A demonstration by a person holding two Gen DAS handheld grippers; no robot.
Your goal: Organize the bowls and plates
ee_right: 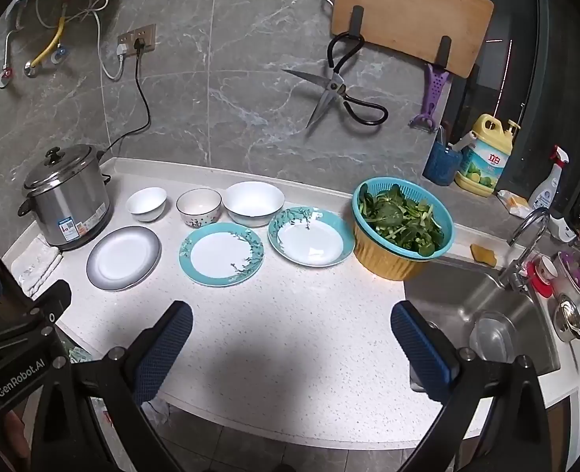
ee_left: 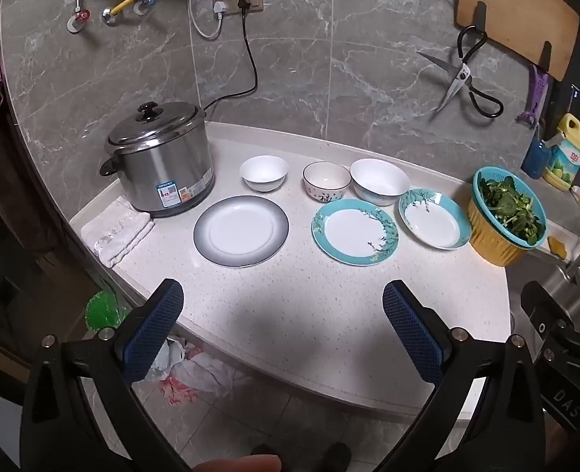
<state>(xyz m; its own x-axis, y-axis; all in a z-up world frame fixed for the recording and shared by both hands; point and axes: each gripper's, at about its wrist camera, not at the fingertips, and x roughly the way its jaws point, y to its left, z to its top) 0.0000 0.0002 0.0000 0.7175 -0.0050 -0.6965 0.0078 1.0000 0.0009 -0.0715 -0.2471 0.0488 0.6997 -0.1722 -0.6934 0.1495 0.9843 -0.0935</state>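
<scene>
Hidden or cut off: the fisheye rim darkens the corners of both views; the near edge of the table [ee_left: 309,314] is partly covered by the tool fingers, and the writing on the patterned bowl is too small to read.
Left tool [ee_left: 282,314]: jaws spread wide with nothing between them, hovering above the front of the table, tilted downward.
Grey-rimmed plate [ee_left: 241,232]: flat, just in front of the steel pot [ee_left: 160,161], beside a folded cloth [ee_left: 119,232].
Small white bowl [ee_left: 263,173]: upright, mouth up, behind that plate.
Patterned bowl [ee_left: 326,181]: upright, in the middle of the back row of 3.
Large white bowl [ee_left: 379,181]: upright, touching or nearly touching the patterned bowl; cannot tell which.
Teal flat plate [ee_left: 355,232]: flat, in front of the 2 right bowls.
Teal deep plate [ee_left: 434,220]: tilted look from the lens, just beside the basket of greens [ee_left: 506,216].
Long axis: round pieces, none; the 2 rows run left to right along the wall.
Right tool [ee_right: 292,324]: jaws wide apart, empty, over the bare front table near the sink [ee_right: 486,314].
</scene>
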